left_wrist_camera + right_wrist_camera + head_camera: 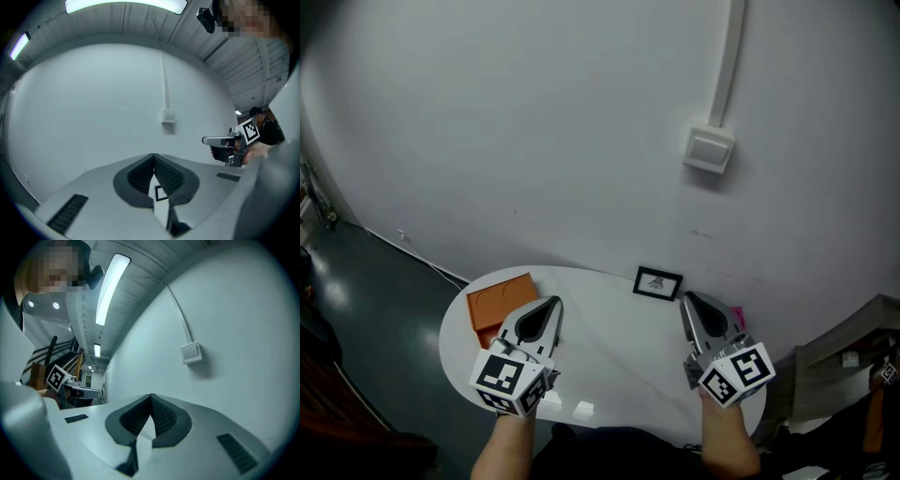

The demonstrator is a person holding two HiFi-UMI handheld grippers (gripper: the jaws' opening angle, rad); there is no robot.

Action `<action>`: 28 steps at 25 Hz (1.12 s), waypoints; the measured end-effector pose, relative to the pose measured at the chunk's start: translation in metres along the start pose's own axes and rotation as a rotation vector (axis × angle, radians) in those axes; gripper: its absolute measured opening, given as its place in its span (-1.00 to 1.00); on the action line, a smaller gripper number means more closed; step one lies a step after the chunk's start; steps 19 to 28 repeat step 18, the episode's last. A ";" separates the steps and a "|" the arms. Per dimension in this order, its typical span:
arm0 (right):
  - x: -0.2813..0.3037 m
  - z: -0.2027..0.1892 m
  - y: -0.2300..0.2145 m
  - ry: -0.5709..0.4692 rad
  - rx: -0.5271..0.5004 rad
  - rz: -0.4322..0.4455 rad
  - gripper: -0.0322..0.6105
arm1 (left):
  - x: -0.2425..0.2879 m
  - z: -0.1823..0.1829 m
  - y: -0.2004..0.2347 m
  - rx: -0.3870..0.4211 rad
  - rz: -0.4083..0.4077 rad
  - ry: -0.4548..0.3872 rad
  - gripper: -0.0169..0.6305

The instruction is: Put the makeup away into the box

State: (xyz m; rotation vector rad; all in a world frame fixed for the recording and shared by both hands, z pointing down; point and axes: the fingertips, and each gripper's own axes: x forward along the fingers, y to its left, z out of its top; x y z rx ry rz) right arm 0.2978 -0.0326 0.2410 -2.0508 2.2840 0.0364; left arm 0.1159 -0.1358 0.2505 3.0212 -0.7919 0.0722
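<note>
An orange box (pixel 495 302) lies flat at the left of the round white table (pixel 609 337). My left gripper (pixel 551 305) hovers just right of the box; its jaws meet at the tips (pixel 153 157) with nothing between them. My right gripper (pixel 686 298) is held over the table's right side, also shut and empty (pixel 151 397). A small pink item (pixel 738 319) peeks out from behind the right gripper, mostly hidden. Two small white pieces (pixel 584 410) lie near the table's front edge. Each gripper view shows the other gripper (pixel 229 140) (pixel 77 391) to the side.
A small black-framed picture (pixel 657 282) stands at the back of the table against the white wall. A wall switch (pixel 709 148) with a cable duct sits higher up. Dark floor lies to the left, and grey furniture (pixel 844 361) to the right.
</note>
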 end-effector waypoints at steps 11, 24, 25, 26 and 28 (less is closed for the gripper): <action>0.002 -0.004 0.010 0.014 -0.007 0.017 -0.79 | -0.011 -0.001 0.007 0.015 0.020 0.004 -0.93; -0.002 0.001 0.009 0.010 -0.012 0.010 -0.79 | -0.024 0.001 0.014 0.023 0.047 0.006 -0.93; -0.002 0.001 0.009 0.010 -0.012 0.010 -0.79 | -0.024 0.001 0.014 0.023 0.047 0.006 -0.93; -0.002 0.001 0.009 0.010 -0.012 0.010 -0.79 | -0.024 0.001 0.014 0.023 0.047 0.006 -0.93; -0.002 0.001 0.009 0.010 -0.012 0.010 -0.79 | -0.024 0.001 0.014 0.023 0.047 0.006 -0.93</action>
